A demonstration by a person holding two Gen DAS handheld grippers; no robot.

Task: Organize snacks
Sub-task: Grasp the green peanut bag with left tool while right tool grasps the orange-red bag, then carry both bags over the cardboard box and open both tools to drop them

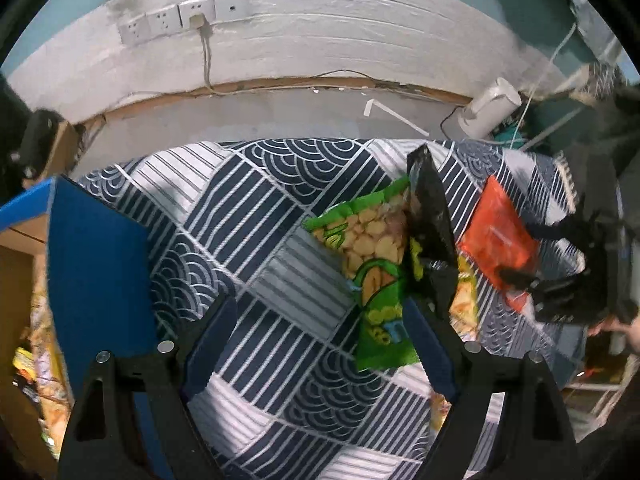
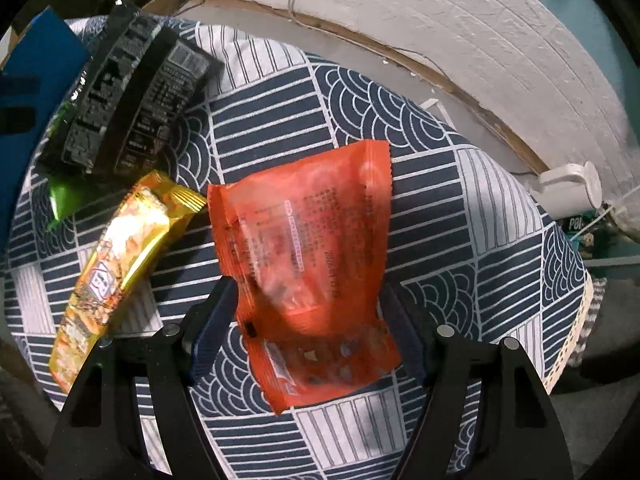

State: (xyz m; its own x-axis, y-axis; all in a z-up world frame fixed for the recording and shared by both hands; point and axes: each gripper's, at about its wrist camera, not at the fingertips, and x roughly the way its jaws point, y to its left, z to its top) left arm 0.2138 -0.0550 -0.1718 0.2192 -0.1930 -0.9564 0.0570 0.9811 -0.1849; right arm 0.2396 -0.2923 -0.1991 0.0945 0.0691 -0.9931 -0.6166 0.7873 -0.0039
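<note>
My right gripper [image 2: 306, 312] is open, its fingers on either side of an orange snack bag [image 2: 308, 248] that lies flat on the patterned cloth. A yellow snack pack [image 2: 120, 248] lies to its left. A black bag [image 2: 128, 108] rests over a green bag [image 2: 64, 196] at the far left. My left gripper [image 1: 320, 320] is open and empty above the cloth. To its right, in the left wrist view, are the green bag [image 1: 368, 248], the black bag [image 1: 430, 216] and the orange bag [image 1: 498, 232], with the right gripper [image 1: 560, 284] over the orange bag.
A blue-topped box [image 1: 100, 264] holding snacks stands at the left of the cloth-covered table [image 1: 256, 216]. A white wall with sockets [image 1: 180, 20] lies beyond. A white kettle [image 1: 484, 108] lies on the floor at the far right.
</note>
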